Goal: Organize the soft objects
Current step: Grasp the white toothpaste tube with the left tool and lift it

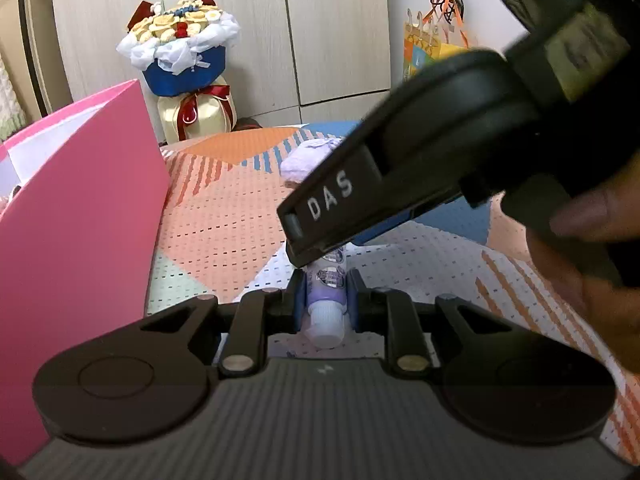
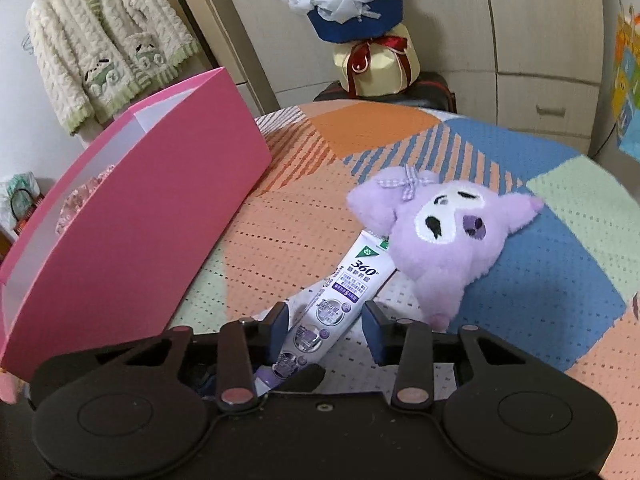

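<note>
The left gripper (image 1: 326, 300) is clamped on the cap end of a toothpaste tube (image 1: 325, 304), its blue pads pressed against both sides of the tube near the white cap. The right gripper (image 2: 326, 326) straddles the same tube (image 2: 340, 292) further along its body; its jaws stand narrow, one pad against the tube's edge and the other with a small gap, so contact on both sides cannot be confirmed. The tube lies flat on a patterned bedspread (image 2: 280, 216), and its far end is tucked under a purple plush toy (image 2: 436, 232), which rests on it. In my judgement, gripping the tube at two points is meant to draw it out from beneath the toy without bending it. A pink box (image 2: 160, 192) stands open just to the left, near enough to serve as the likely destination; something pale pink and crinkled already sits inside, though what it is cannot be made out. A flower bouquet (image 2: 352, 0) stands beyond the bed. Risk noted: pulling the tube may drag the toy along.
</note>
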The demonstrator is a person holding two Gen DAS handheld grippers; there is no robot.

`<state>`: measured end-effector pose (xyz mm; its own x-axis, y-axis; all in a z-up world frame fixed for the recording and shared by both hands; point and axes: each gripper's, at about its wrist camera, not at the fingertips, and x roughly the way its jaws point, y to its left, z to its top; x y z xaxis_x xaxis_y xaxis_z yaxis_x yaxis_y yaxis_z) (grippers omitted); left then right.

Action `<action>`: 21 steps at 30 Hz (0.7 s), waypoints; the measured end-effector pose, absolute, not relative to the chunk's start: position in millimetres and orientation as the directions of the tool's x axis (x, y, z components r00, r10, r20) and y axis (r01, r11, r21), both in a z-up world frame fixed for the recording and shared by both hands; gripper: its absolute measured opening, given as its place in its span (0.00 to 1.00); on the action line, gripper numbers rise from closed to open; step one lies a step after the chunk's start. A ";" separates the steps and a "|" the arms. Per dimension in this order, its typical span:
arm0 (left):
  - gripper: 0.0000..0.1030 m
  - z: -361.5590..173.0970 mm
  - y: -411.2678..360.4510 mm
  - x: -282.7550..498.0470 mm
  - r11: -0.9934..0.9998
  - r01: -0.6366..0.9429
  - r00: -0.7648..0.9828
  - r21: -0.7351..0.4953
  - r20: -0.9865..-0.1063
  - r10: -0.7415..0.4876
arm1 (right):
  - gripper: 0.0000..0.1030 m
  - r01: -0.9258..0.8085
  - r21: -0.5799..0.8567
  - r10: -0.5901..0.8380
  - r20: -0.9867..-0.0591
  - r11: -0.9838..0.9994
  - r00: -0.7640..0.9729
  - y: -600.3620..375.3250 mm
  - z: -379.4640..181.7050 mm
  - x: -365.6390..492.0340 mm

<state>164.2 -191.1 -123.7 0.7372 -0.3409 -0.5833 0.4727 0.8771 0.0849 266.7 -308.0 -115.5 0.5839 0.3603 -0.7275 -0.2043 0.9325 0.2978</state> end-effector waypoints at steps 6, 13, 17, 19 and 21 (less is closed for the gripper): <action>0.19 -121.0 -186.3 154.6 0.872 0.486 0.725 0.060 -0.585 -0.364 | 0.47 -0.230 0.312 0.387 -0.767 0.922 0.512 -311.2 -112.8 273.4; 0.19 -120.6 -185.9 154.1 0.868 0.491 0.737 0.077 -0.567 -0.367 | 0.43 -0.159 0.444 0.459 -0.727 0.882 0.511 -324.8 -117.5 264.0; 0.19 -117.1 -181.5 143.8 0.868 0.492 0.738 0.073 -0.564 -0.371 | 0.42 -0.155 0.448 0.456 -0.715 0.881 0.529 -318.9 -114.4 250.4; 0.19 -112.6 -178.7 138.7 0.865 0.496 0.738 0.075 -0.561 -0.375 | 0.42 -0.154 0.456 0.463 -0.711 0.876 0.529 -317.3 -110.8 243.9; 0.19 -107.3 -174.9 132.1 0.862 0.503 0.736 0.072 -0.558 -0.383 | 0.43 -0.153 0.466 0.471 -0.707 0.871 0.527 -316.7 -106.5 237.4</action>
